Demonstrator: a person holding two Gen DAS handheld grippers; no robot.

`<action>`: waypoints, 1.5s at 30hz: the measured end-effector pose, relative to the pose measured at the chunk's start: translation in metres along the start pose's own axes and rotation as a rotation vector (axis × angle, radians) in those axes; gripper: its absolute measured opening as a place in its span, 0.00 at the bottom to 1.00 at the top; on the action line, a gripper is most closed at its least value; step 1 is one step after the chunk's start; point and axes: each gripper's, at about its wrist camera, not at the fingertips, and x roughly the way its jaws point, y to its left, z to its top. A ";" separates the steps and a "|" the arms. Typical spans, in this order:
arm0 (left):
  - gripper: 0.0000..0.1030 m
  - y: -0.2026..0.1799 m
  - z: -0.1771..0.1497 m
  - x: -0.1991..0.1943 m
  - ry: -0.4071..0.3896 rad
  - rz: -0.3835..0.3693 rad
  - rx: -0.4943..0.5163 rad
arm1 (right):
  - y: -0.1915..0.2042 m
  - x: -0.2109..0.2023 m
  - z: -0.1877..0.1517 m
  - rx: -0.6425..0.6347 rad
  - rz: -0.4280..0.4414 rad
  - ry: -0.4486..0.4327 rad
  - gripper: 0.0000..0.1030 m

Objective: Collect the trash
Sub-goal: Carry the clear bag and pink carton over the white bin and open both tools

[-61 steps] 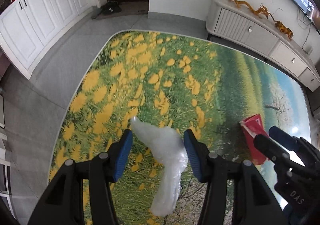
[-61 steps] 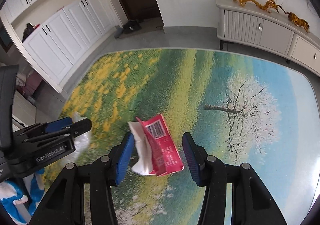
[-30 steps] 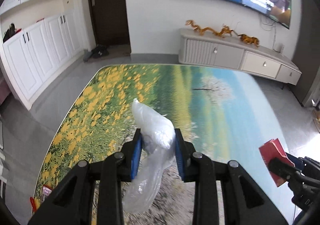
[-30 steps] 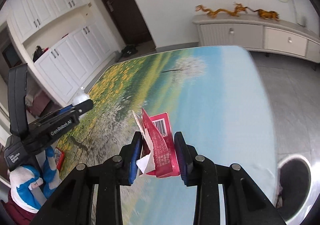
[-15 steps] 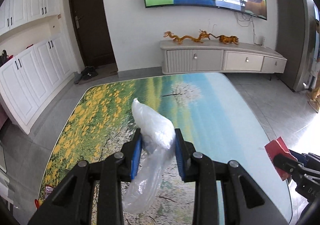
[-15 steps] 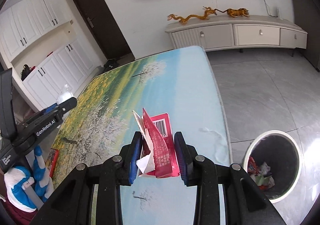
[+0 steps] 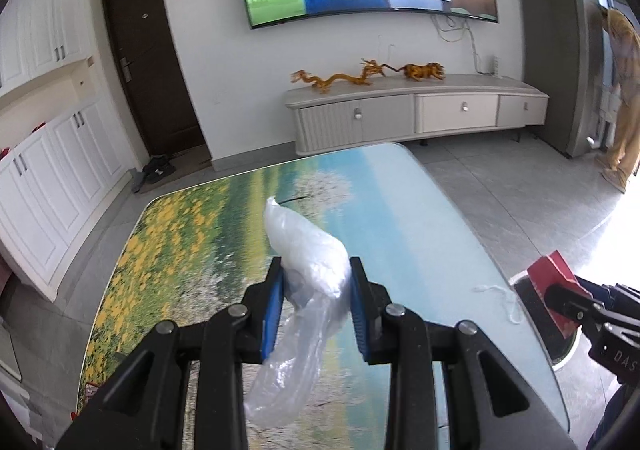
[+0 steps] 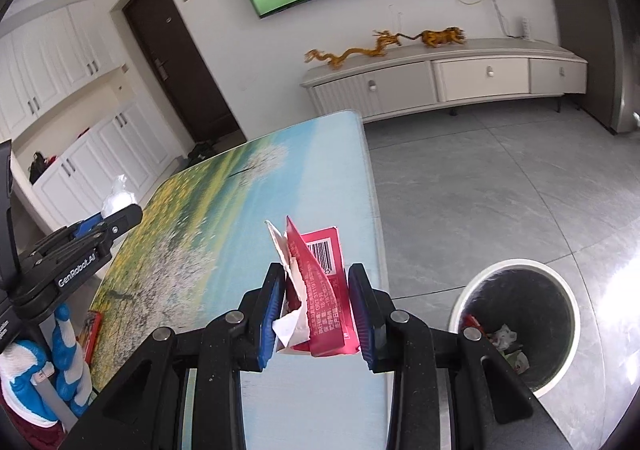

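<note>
The left gripper [image 7: 316,302] is clamped on a crumpled clear plastic bag [image 7: 308,270], held above the worktop [image 7: 400,217]. The bag looks light, soft and slippery; its bunched middle gives the surest hold. The right gripper [image 8: 316,310] is clamped on a torn red carton [image 8: 320,282], seemingly light and easily crushed, near the trash bin [image 8: 516,266] on the floor.

free: bare grey floor [image 8: 500,189] right of frame, open bin [image 8: 516,324] mouth lower right | blocked: table [image 8: 344,390] edge lower centre, left gripper [image 8: 106,223] at left, TV cabinet [image 8: 440,83] upper right
</note>
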 end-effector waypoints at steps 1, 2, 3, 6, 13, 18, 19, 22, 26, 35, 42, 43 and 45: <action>0.28 -0.007 0.001 0.000 0.000 -0.009 0.012 | -0.007 -0.002 0.000 0.014 -0.006 -0.006 0.30; 0.28 -0.012 0.001 0.001 0.002 -0.016 0.023 | -0.013 -0.004 0.000 0.023 -0.012 -0.009 0.30; 0.28 -0.020 0.002 0.003 0.005 -0.024 0.038 | -0.019 -0.005 0.000 0.033 -0.019 -0.013 0.30; 0.28 -0.039 0.003 0.006 0.016 -0.050 0.070 | -0.038 -0.010 -0.003 0.073 -0.037 -0.022 0.30; 0.28 -0.085 0.008 0.017 0.042 -0.124 0.144 | -0.084 -0.019 -0.010 0.163 -0.088 -0.037 0.30; 0.28 -0.123 0.016 0.028 0.071 -0.203 0.191 | -0.115 -0.021 -0.014 0.221 -0.126 -0.039 0.30; 0.28 -0.131 0.018 0.031 0.082 -0.232 0.192 | -0.122 -0.022 -0.015 0.232 -0.136 -0.038 0.30; 0.29 -0.161 0.026 0.039 0.108 -0.316 0.214 | -0.143 -0.023 -0.015 0.268 -0.170 -0.037 0.30; 0.30 -0.200 0.035 0.053 0.145 -0.417 0.238 | -0.172 -0.021 -0.018 0.311 -0.223 -0.022 0.30; 0.30 -0.282 0.037 0.096 0.267 -0.546 0.302 | -0.227 0.002 -0.038 0.400 -0.307 0.058 0.30; 0.35 -0.305 0.032 0.125 0.348 -0.616 0.272 | -0.248 0.020 -0.053 0.428 -0.340 0.105 0.31; 0.41 -0.307 0.031 0.127 0.357 -0.629 0.271 | -0.251 0.021 -0.055 0.432 -0.345 0.109 0.31; 0.50 -0.312 0.029 0.131 0.368 -0.651 0.270 | -0.253 0.027 -0.057 0.439 -0.360 0.120 0.37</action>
